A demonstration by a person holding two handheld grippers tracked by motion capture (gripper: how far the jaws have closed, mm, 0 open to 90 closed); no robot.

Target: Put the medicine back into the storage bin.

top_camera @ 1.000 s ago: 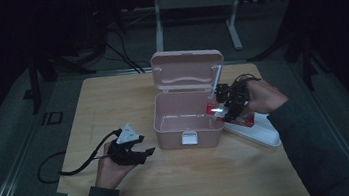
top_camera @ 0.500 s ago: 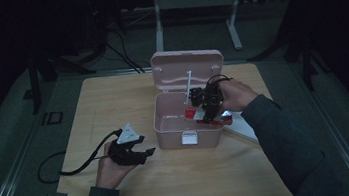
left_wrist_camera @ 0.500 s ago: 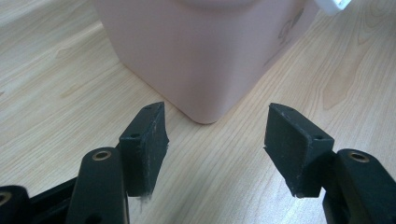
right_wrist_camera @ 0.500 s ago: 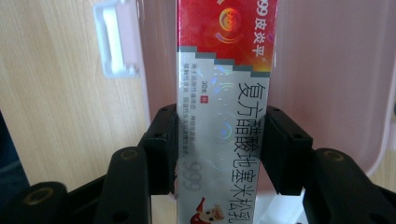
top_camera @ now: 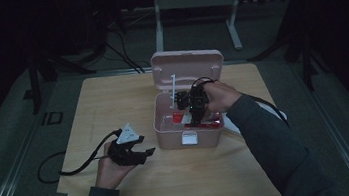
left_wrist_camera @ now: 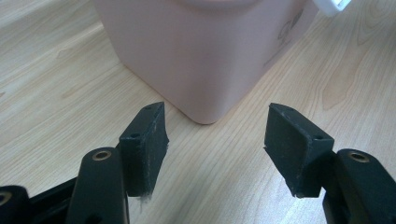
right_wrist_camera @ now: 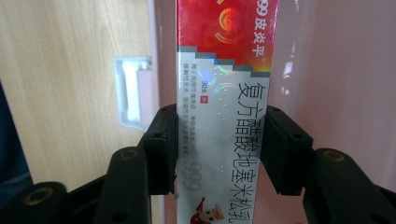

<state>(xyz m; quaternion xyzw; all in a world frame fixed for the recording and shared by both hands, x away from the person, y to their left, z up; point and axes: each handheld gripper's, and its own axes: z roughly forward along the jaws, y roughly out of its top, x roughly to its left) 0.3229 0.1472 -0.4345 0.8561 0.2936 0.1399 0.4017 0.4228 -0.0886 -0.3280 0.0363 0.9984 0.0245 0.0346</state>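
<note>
A wooden table stands in a dark room. On it sits a pink box with its lid standing open at the back. The right gripper reaches down into the box and holds a red and white carton there. The left gripper rests on the table just beside the box, on its left, not touching it. A black cable trails from it across the table.
</note>
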